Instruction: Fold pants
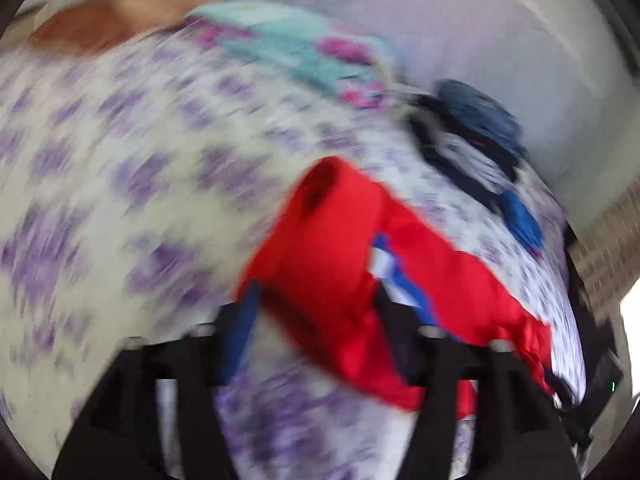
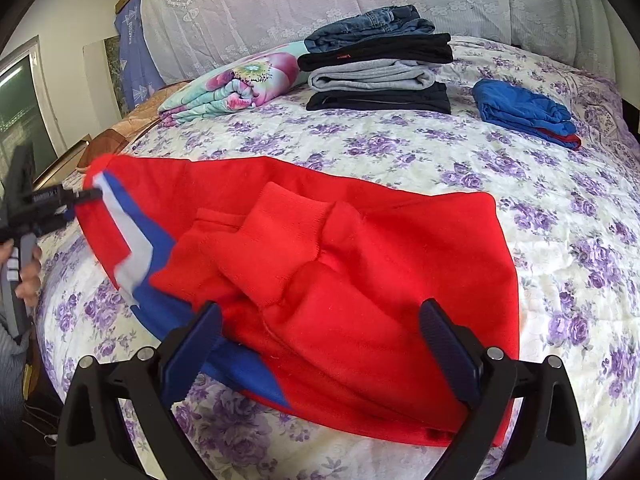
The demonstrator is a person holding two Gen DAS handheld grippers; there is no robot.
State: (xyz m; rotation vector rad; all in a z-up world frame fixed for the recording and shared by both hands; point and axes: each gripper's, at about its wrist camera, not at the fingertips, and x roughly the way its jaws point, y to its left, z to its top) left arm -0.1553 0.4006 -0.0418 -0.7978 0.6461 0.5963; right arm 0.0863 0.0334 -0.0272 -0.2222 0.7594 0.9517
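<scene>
So the red pants [image 2: 360,264] with the blue and white side stripe are spread across the near half of the bed [image 2: 560,240], on the purple-flowered cover, already doubled over with a rumpled bunch of fabric on top. The right claw [image 2: 320,344] sits at the near edge of the pants, wide open, nothing gripped; its two dark pads straddle the red cloth without pressing on it. The left claw [image 2: 86,196] is off at the far left end of the pants, right where the striped edge lifts up. Its own camera is badly smeared, so I can't say for sure, but its fingers look spread apart with red fabric between them, and I honestly can't tell if it's pinching anything. A hand [image 2: 28,276] holds its handle at the left edge. Beyond the pants, toward the headboard, there's a neat stack of folded trousers [image 2: 380,64], a folded flowery blanket [image 2: 236,84] left of that stack, and a folded blue garment [image 2: 524,110] to its right.
</scene>
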